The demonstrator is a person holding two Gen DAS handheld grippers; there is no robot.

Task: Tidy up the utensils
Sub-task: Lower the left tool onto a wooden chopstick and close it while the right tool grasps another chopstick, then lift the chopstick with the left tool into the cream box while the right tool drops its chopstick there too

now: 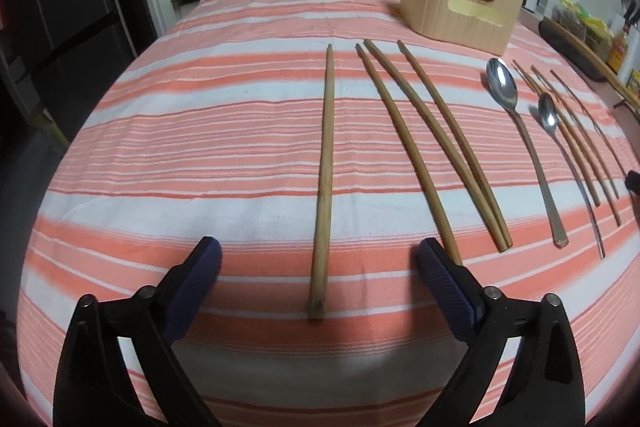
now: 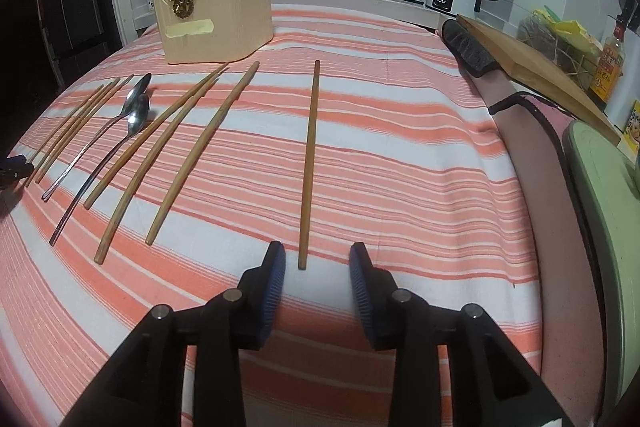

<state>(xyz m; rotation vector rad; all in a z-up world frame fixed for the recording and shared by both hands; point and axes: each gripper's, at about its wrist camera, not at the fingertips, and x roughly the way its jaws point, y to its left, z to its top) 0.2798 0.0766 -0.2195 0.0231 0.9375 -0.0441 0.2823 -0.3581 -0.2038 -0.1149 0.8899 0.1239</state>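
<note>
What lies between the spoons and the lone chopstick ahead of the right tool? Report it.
Three wooden chopsticks lie on the striped cloth between the spoons and the lone chopstick, in the right wrist view.

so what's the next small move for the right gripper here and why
Probably ease the right gripper forward and down over the near end of the lone chopstick, then close. Its jaws stand open and empty just short of that end, and the chopstick lies apart from the others on the striped cloth.
</note>
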